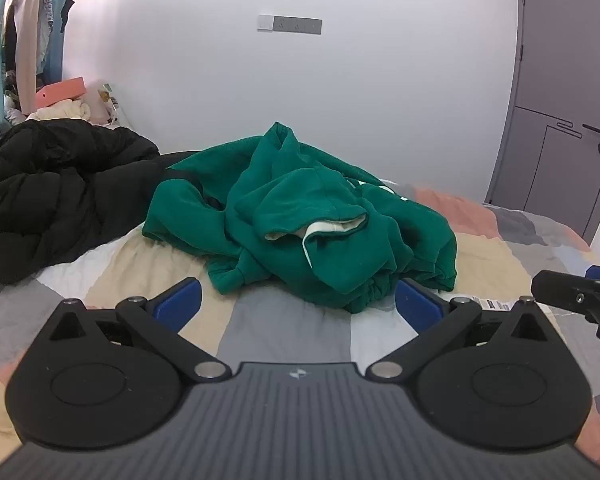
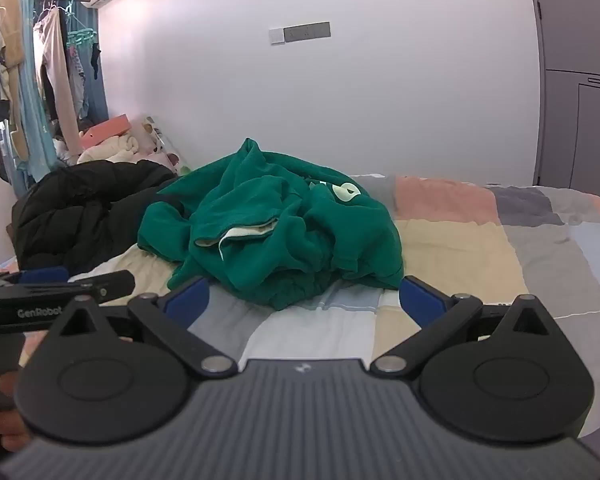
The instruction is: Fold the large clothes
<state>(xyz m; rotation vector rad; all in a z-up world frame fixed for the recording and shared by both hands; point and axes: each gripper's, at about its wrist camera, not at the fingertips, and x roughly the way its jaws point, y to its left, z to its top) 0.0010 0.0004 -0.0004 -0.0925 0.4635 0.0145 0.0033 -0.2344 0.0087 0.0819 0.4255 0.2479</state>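
Note:
A green hoodie (image 1: 300,216) lies crumpled in a heap on the patchwork bedspread (image 1: 292,332), its cream hood lining showing. In the right wrist view the same hoodie (image 2: 272,228) shows a white printed mark on top. My left gripper (image 1: 298,300) is open, its blue pads wide apart just short of the heap's near edge, nothing between them. My right gripper (image 2: 304,298) is open too, close before the heap and not touching it. Each gripper shows at the edge of the other's view: the right gripper (image 1: 580,300) and the left gripper (image 2: 60,286).
A black puffer jacket (image 1: 56,192) is piled to the left of the hoodie, touching it. Hanging clothes (image 2: 32,92) and a pink box (image 1: 60,92) stand at the far left. A white wall backs the bed; a grey door (image 1: 560,100) is at the right. A hand (image 2: 4,420) holds the left gripper.

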